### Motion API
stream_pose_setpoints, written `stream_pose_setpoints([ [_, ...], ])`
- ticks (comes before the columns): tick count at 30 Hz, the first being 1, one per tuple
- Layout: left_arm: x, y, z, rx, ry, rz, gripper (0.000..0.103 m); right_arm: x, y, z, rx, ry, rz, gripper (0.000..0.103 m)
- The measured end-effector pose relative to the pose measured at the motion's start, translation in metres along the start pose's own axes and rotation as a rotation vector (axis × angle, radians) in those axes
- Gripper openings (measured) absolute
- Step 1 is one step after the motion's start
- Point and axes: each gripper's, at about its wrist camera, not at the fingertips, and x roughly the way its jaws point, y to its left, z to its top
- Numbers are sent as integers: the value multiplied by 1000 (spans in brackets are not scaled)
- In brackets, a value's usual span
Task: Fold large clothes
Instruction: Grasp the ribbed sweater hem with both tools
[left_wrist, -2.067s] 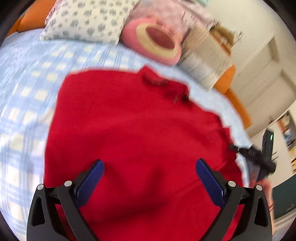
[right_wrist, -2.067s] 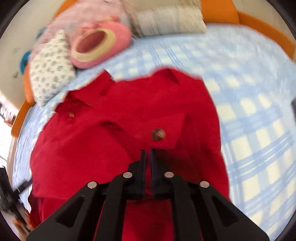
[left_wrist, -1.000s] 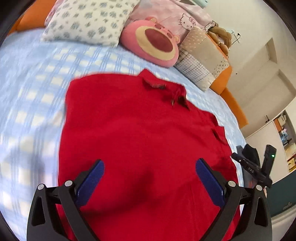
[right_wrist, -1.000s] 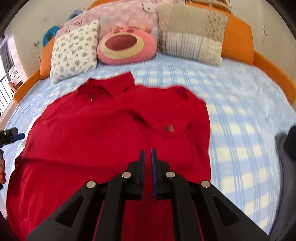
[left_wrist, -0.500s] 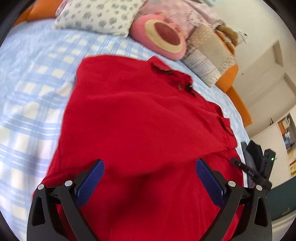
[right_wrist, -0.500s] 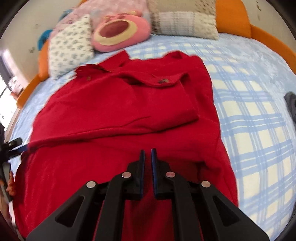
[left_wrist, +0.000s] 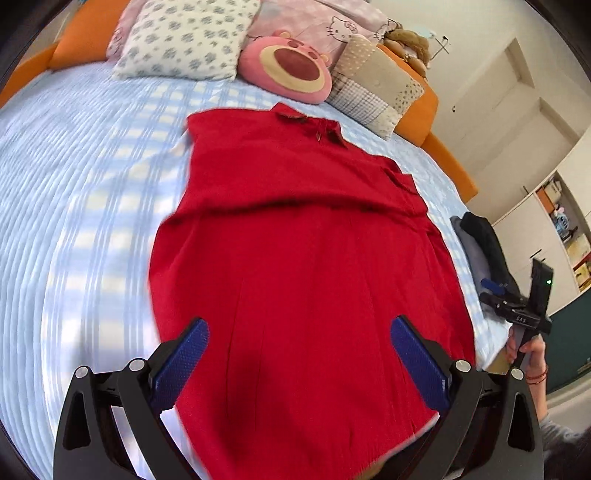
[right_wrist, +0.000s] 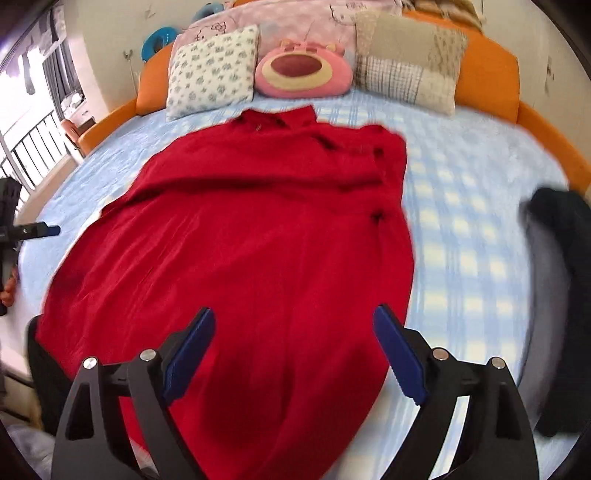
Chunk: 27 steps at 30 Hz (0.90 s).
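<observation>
Across the top of the right wrist frame we see a spotted white pillow (right_wrist: 212, 75), a pink bear cushion (right_wrist: 303, 72) and a patchwork beige pillow (right_wrist: 410, 64) against the orange headboard (right_wrist: 487, 81); the blue checked bedspread (right_wrist: 465, 206) carries dark clothing (right_wrist: 561, 229) at right.

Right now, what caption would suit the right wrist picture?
Opening right gripper above a long red garment spread on a blue checked bedsheet, nothing between its blue pads.
</observation>
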Motion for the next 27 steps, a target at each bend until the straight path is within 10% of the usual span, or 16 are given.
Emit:
stream_pose_setpoints([
  [13,13,45,-85,-189,272,-51,100,-21,-14,-48,142,54,69,86],
  [16,18,44,-94,-179,296,10,100,-21,-7,-52,119,67,81,86],
  [22,28,42,-107,-258,320,-171,100,-12,-3,-54,112,108,83,86],
  [27,35,36,-111,-250,311,-155,100,-12,-12,-59,177,150,136,86],
])
